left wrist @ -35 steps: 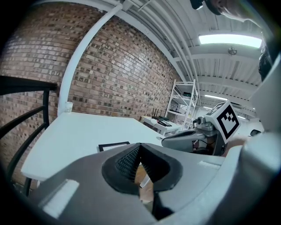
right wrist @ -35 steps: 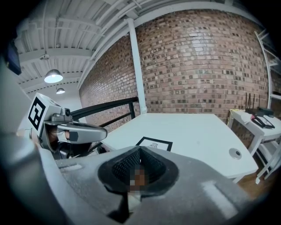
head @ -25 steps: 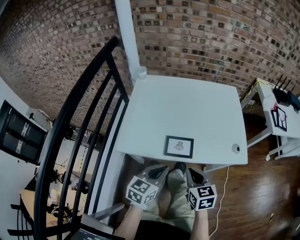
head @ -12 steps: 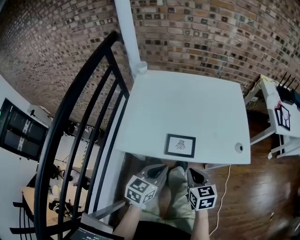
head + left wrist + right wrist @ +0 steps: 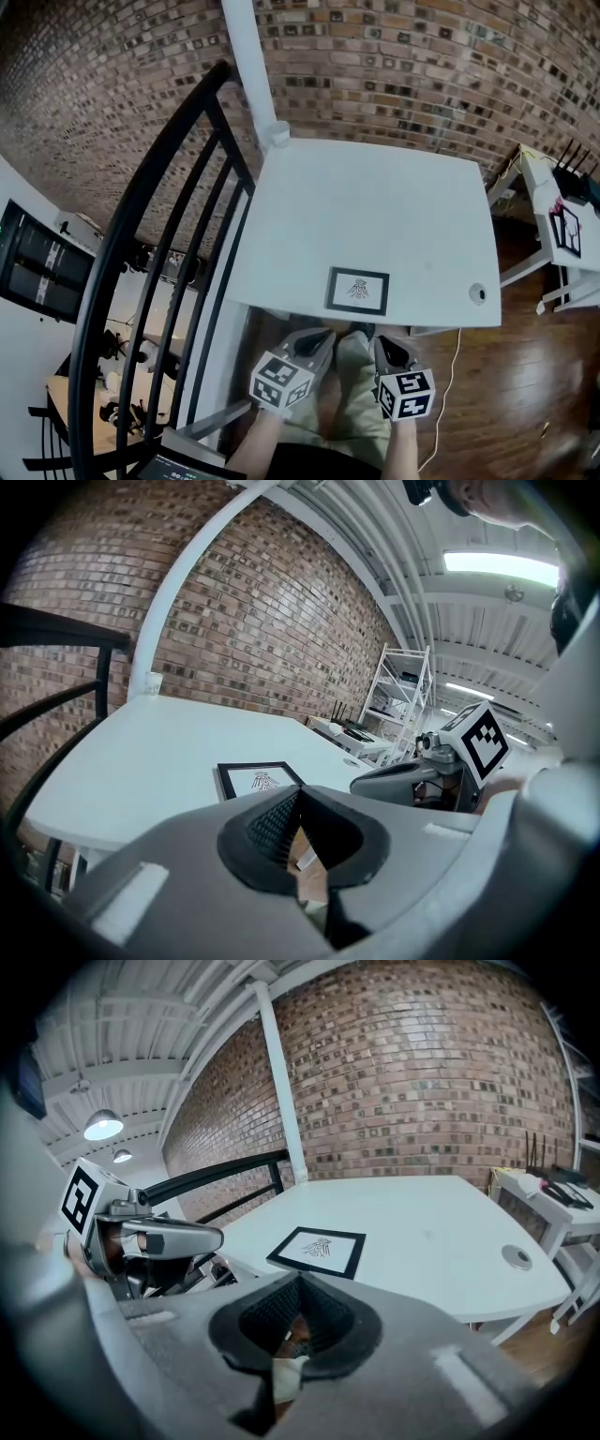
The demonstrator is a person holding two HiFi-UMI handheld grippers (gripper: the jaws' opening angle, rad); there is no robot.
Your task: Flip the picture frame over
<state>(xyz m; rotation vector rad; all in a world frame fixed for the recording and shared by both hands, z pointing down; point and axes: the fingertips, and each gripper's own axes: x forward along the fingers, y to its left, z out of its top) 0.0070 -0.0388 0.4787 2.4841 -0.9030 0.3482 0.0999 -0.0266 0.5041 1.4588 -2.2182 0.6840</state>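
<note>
Our left gripper (image 5: 317, 341) and right gripper (image 5: 388, 349) both have their jaws pressed together with nothing between them; only each gripper's own view shows that. In the head view we hold them side by side just off the counter's (image 5: 375, 206) near edge, tips angled toward it. The picture frame (image 5: 357, 291) lies flat, drawing up, at that near edge, just ahead of both grippers and touching neither.

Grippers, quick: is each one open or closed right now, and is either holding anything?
Left gripper: closed, holding nothing.
Right gripper: closed, holding nothing.
</note>
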